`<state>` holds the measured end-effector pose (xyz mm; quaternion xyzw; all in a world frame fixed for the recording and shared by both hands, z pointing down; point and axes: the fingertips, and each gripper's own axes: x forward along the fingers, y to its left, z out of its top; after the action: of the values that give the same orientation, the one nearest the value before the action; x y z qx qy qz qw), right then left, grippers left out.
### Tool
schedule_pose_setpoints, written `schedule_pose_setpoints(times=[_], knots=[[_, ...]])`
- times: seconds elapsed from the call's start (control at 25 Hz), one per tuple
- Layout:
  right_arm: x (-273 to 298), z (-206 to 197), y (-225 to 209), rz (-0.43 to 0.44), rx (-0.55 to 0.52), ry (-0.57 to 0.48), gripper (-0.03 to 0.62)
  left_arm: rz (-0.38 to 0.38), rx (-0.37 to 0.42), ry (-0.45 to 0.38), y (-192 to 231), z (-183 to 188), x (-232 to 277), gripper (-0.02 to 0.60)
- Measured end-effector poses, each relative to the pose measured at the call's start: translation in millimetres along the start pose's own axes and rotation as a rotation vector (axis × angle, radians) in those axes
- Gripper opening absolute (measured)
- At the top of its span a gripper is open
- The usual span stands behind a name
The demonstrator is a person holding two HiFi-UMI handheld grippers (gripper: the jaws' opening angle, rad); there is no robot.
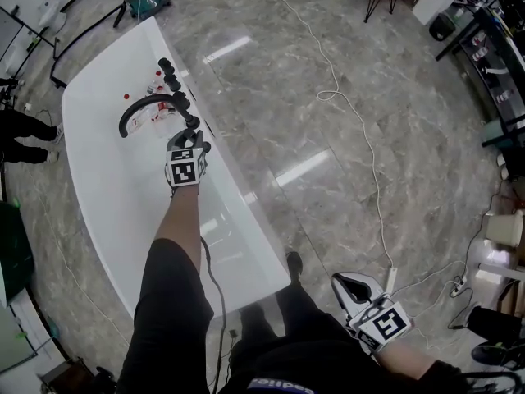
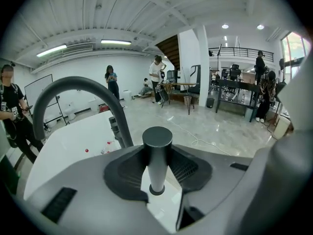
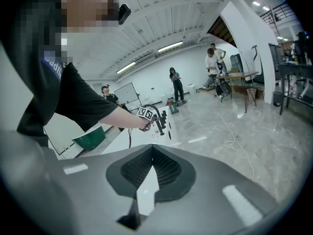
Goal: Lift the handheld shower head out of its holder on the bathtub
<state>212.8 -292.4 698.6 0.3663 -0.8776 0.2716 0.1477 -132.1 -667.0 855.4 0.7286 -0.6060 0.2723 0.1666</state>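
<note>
Left gripper (image 2: 157, 150) had its jaws drawn in to a middling width around the handheld shower head (image 2: 157, 166), one jaw on each side. The pads appeared to press the sides of its wider top, so I judged it gripped. This dark cylinder stood straight ahead of the gripper, between the fingertips. Its long axis was upright, crossing the line the jaws pointed along, which slanted downward. Its foot sat in the holder (image 2: 156, 191) on the bathtub (image 1: 246, 220) rim, just below the fingertips. The arched faucet spout (image 2: 73, 89) rose beyond the gripper and to its left, near but apart. The lift would, by my reading, need to go straight up along that axis until the foot cleared the holder. The right gripper (image 1: 354, 288) was well apart from the tub, low at the person's side, jaws together and empty.
</note>
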Motion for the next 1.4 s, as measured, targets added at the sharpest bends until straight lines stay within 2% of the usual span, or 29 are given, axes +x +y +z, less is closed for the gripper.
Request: schedule_pose_setpoints(times=[0.16, 0.52, 0.64, 0.8, 1.16, 1.4], knots=[[-4.8, 16.6, 21.0, 0.029, -0.01, -0.038, 0.002, -0.005, 0.001, -0.044, -5.5, 15.5, -27.8, 0.137], [-27.2, 26.8, 58.9, 0.053, -0.037, -0.079, 0.002, -0.026, 0.016, -0.108, -11.4, 52.2, -95.8, 0.137], [-36.1, 42.9, 77.4, 0.079, -0.061, -0.132, 0.002, -0.05, 0.034, -0.141, -18.4, 70.2, -126.7, 0.137], [-47.6, 62.8, 112.8, 0.109, -0.097, -0.176, 0.002, -0.076, 0.054, -0.168, -20.3, 87.8, -174.9, 0.137], [-77.5, 76.9, 179.0, 0.113, -0.15, -0.207, 0.002, -0.114, 0.026, -0.248, -18.0, 109.6, -284.7, 0.137], [-88.8, 93.4, 239.3, 0.15, -0.193, -0.238, 0.002, -0.151, 0.02, -0.331, -19.8, 116.6, -393.5, 0.137]])
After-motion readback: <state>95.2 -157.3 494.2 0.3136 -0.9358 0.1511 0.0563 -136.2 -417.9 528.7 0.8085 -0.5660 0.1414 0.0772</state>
